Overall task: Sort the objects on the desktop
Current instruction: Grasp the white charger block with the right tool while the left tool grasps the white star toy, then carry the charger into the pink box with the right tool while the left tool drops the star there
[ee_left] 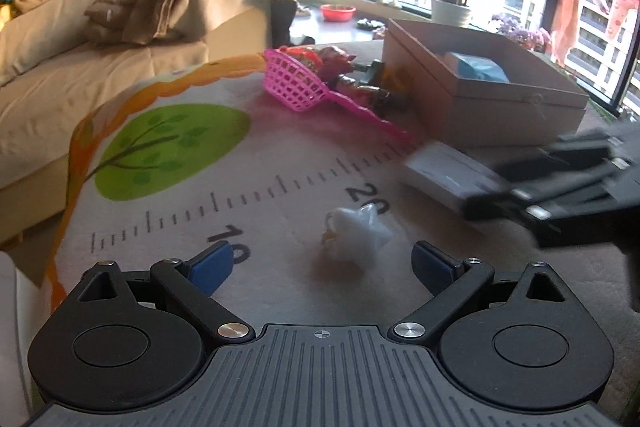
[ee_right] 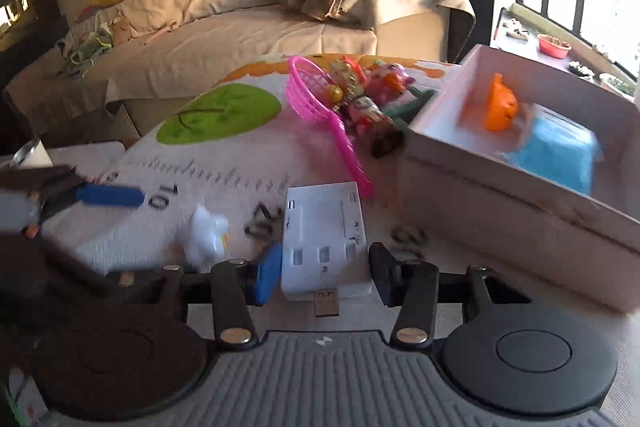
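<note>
The right gripper (ee_right: 324,273) straddles the near end of a white USB hub (ee_right: 323,239) lying flat on the worktop's printed mat (ee_right: 240,131). Its blue pad sits against the hub's left edge and the black finger is just off the right edge, so I cannot tell whether it is gripping the hub. The left gripper (ee_left: 322,263) is spread wide with nothing between its fingers, just behind a small white toy (ee_left: 358,231). A pink scoop (ee_right: 320,107) and some figures lie beside an open cardboard box (ee_right: 500,187) holding an orange toy (ee_right: 500,107) and a blue pack (ee_right: 560,155).
</note>
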`<action>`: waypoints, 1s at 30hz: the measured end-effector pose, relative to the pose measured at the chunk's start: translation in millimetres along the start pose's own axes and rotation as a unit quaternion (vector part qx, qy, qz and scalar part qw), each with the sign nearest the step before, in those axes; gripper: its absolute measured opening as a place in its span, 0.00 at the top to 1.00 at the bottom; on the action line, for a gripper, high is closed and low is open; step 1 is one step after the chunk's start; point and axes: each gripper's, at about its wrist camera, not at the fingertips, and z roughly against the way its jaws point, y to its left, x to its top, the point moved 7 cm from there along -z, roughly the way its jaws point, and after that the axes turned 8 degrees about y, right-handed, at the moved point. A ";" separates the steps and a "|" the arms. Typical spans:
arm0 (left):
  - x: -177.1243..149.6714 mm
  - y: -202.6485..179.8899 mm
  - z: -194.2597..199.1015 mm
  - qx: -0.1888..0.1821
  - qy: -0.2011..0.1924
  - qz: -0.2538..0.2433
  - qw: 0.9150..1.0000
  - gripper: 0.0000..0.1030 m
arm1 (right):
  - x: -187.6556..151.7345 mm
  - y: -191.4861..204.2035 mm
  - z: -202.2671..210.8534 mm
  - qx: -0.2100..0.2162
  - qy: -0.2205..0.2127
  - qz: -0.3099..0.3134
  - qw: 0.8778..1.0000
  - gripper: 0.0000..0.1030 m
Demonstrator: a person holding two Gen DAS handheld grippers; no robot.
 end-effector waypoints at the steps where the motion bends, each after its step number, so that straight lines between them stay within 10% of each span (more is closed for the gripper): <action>1: 0.9 -1.5 0.1 -0.002 -0.002 0.000 1.000 0.04 | -9.0 -6.6 7.1 -0.007 0.004 -0.006 1.000 0.54; 14: 12.2 -31.7 -25.9 0.005 -0.011 -0.031 0.999 0.56 | -77.0 -32.1 66.0 -0.051 0.020 -0.050 0.997 0.52; 24: 0.5 -69.4 -10.0 -0.048 0.001 -0.090 0.995 0.56 | -62.9 -17.4 46.2 -0.064 0.019 0.010 0.998 0.54; 30: 50.2 -90.1 18.1 -0.080 -0.052 -0.113 0.989 0.56 | -37.1 -29.6 96.8 -0.042 -0.034 0.006 0.999 0.54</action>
